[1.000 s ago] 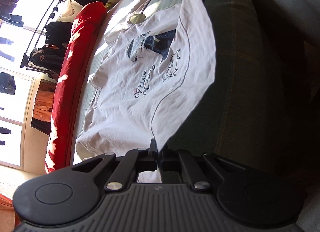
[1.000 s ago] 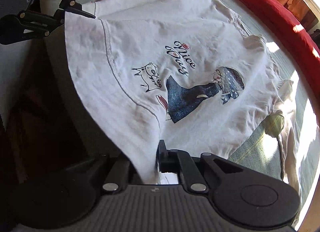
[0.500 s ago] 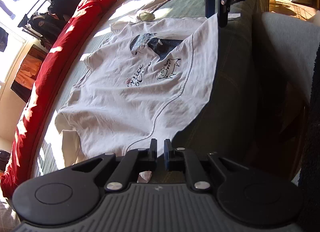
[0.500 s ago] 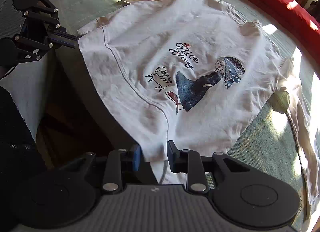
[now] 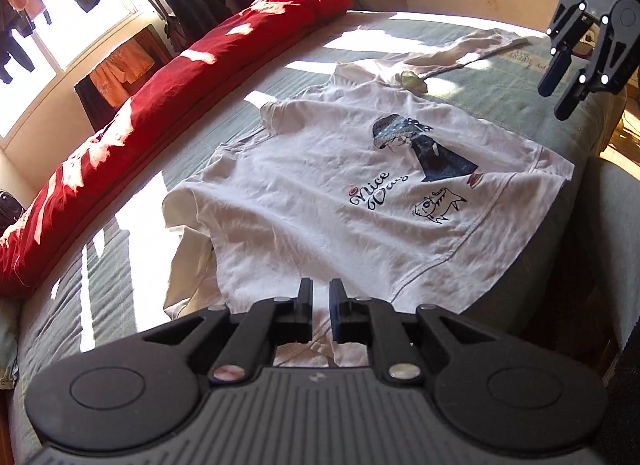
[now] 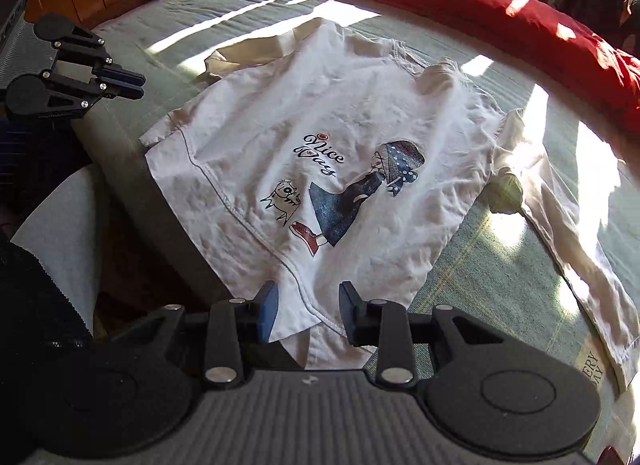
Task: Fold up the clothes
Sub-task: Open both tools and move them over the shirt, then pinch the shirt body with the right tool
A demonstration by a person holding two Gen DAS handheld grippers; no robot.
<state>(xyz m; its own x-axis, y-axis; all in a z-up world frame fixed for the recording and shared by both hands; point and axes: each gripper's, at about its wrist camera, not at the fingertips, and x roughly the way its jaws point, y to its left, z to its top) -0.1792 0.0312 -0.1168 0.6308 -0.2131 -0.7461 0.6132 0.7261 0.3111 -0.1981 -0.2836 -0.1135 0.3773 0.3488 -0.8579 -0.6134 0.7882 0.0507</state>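
Both claws, left (image 5: pixel 320 305) and right (image 6: pixel 307 311), opening above flat T-shirt (image 5: pixel 340 201).

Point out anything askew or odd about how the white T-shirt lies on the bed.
The white T-shirt lies printed side up, but its hem hangs over the bed edge. It is wrinkled, and one sleeve is bunched. A small yellowish scrap sits beside it.
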